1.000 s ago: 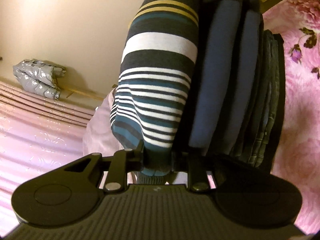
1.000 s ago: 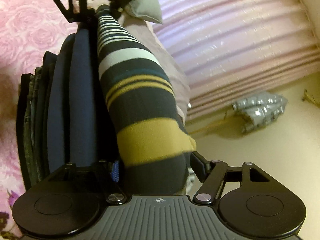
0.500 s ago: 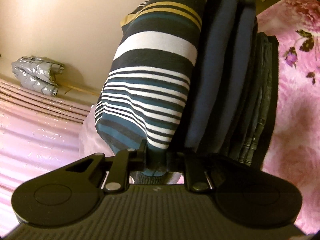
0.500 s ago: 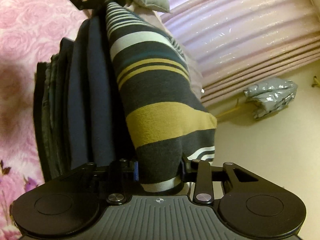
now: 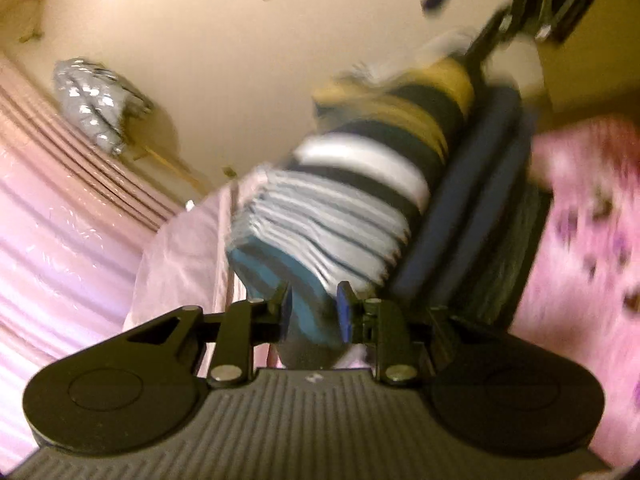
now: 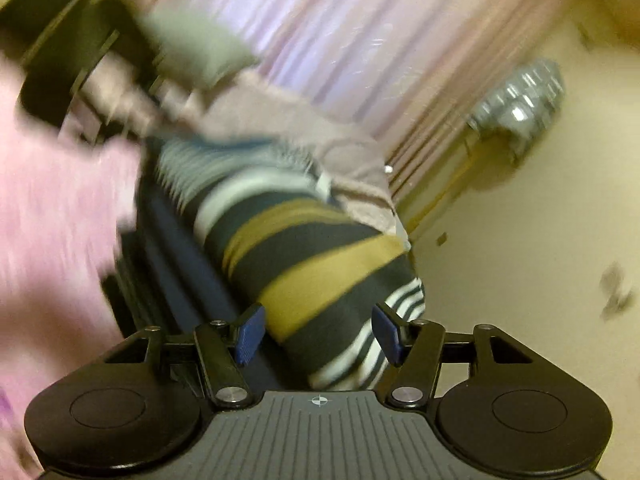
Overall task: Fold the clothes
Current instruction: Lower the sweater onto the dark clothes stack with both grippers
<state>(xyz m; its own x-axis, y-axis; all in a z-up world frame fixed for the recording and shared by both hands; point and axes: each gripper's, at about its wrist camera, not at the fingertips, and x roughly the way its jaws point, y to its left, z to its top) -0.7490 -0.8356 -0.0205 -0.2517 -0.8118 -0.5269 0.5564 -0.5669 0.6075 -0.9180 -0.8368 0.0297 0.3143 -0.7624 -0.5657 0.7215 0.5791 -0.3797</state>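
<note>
A folded striped sweater (image 5: 360,184) with white, teal, dark and mustard bands is stretched between my two grippers, beside a pile of folded navy and dark clothes (image 5: 472,200). My left gripper (image 5: 315,308) has its blue pads pressed on the sweater's teal end, and its jaws are opening. In the right wrist view the sweater's (image 6: 304,248) dark, mustard-banded end lies between the blue pads of my right gripper (image 6: 318,334). Those jaws are opening and stand wide at its sides. Both views are blurred.
The clothes rest on a pink floral bedspread (image 5: 580,240). A pale pink garment (image 6: 304,128) lies under the sweater's far side. Pink pleated fabric (image 5: 60,240) hangs at the bed's side. A silver puffer jacket (image 5: 96,108) lies on the cream floor (image 5: 200,60).
Both views have rolled and gone blurry as the grippers rose. The right jaws closed on the sweater's end, then spread wider again. The sweater now leans away from the navy pile.
</note>
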